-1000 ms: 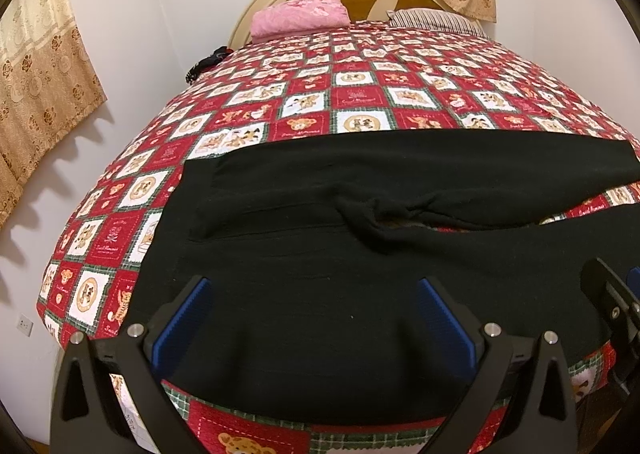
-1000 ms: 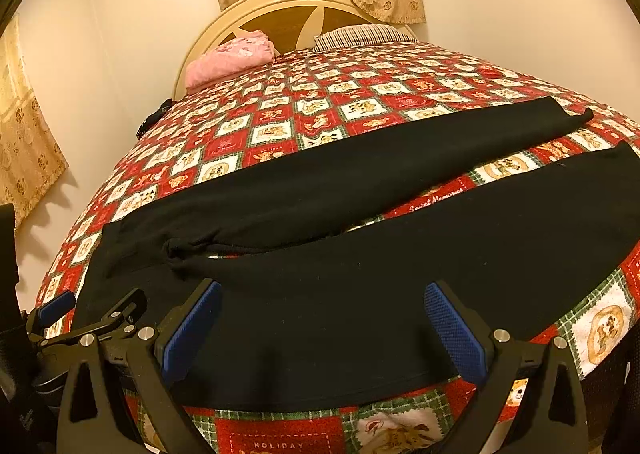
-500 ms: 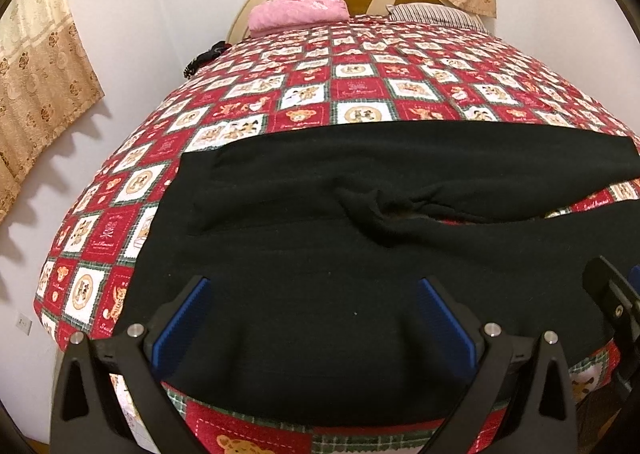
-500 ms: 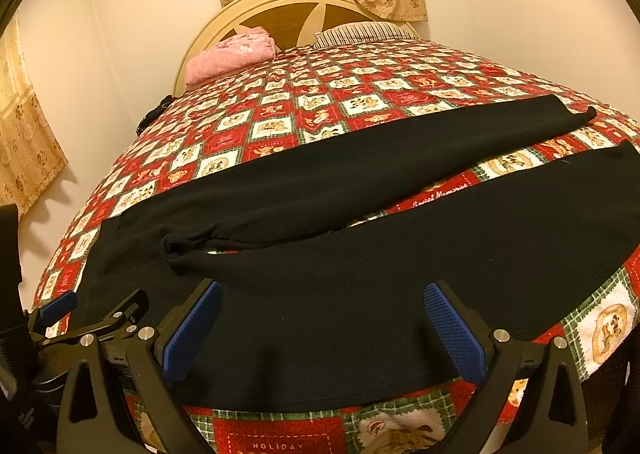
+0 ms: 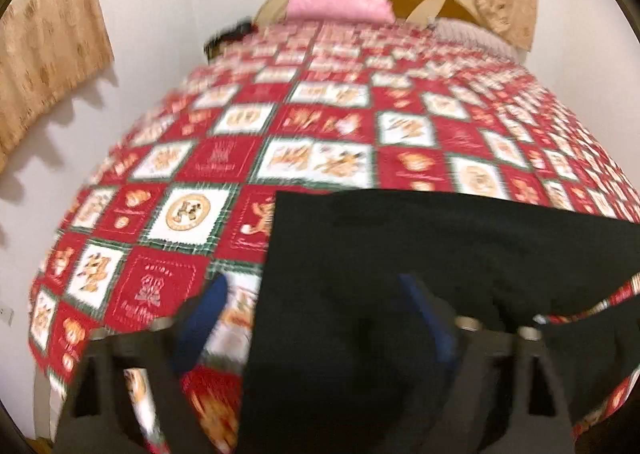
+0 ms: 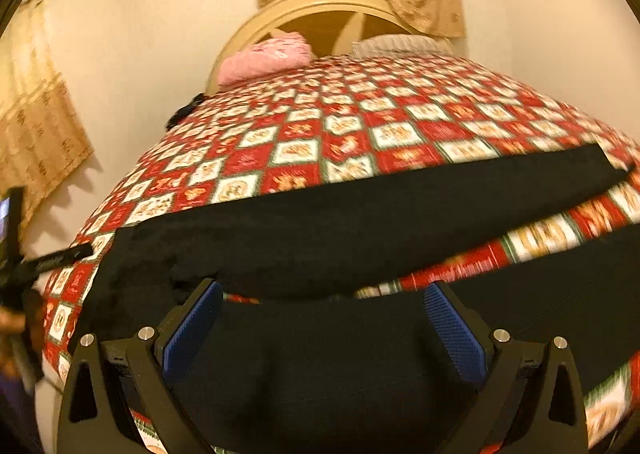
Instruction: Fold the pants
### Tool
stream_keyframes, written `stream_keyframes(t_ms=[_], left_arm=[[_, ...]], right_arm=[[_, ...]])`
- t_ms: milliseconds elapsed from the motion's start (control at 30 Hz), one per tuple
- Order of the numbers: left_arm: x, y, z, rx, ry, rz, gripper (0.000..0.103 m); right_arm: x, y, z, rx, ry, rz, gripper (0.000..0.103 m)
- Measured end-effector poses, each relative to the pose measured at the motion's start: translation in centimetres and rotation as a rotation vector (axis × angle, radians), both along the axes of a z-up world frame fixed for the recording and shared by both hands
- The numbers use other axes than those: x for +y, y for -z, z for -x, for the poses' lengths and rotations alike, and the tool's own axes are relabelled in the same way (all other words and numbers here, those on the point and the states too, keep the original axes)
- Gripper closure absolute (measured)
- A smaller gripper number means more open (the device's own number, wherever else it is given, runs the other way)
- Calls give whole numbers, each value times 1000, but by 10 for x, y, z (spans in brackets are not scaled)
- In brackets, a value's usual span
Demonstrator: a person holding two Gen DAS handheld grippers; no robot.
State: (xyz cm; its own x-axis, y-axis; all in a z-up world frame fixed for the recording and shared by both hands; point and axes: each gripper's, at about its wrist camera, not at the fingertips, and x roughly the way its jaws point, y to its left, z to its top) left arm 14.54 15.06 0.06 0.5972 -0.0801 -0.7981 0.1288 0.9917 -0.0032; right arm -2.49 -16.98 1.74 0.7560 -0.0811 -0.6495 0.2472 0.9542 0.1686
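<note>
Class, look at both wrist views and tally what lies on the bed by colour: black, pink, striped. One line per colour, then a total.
Black: 1, the pants spread across the quilt
Pink: 1, the pink pillow at the headboard
Striped: 1, the striped pillow beside it
Total: 3

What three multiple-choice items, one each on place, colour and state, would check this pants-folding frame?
1. Where do the pants lie?
A. on the patchwork quilt
B. over the headboard
C. on the floor

2. What colour is the pillow by the headboard?
A. green
B. pink
C. black

3. How do the right gripper fingers stand?
A. shut on the pants
B. shut on nothing
C. spread apart, gripping nothing

Key:
1 A, the black fabric is spread across the quilt.
2 B, it shows pink beside a striped pillow.
3 C, a wide gap separates the blue pads, over the pants.
</note>
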Motion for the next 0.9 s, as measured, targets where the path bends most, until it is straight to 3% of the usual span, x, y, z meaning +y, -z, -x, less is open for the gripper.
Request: stream_keyframes(t_ms=[100, 300, 433, 567, 700, 833, 867, 900], left_arm=[[9, 14, -26, 50, -1, 48, 36], [2, 33, -59, 76, 5, 17, 39], [12, 42, -78, 113, -14, 53, 39], [14, 52, -85, 159, -7, 99, 39], [14, 53, -89, 158, 9, 103, 38], [11, 54, -96, 162, 23, 108, 38], [10, 54, -96, 160, 24, 106, 39], [8, 54, -96, 156, 28, 105, 39]], right_arm=[[3, -3, -18, 15, -46, 48, 1], [3, -5, -55, 46, -127, 141, 1], [-4, -1, -99, 62, -229, 192, 1], [-5, 23, -158, 149, -336, 260, 2], [-6, 52, -206, 255, -420, 266, 14], [-10, 75, -228, 337, -474, 222, 26], [-12, 75, -228, 331, -494, 185, 34], [-13, 74, -228, 330, -528, 139, 51]])
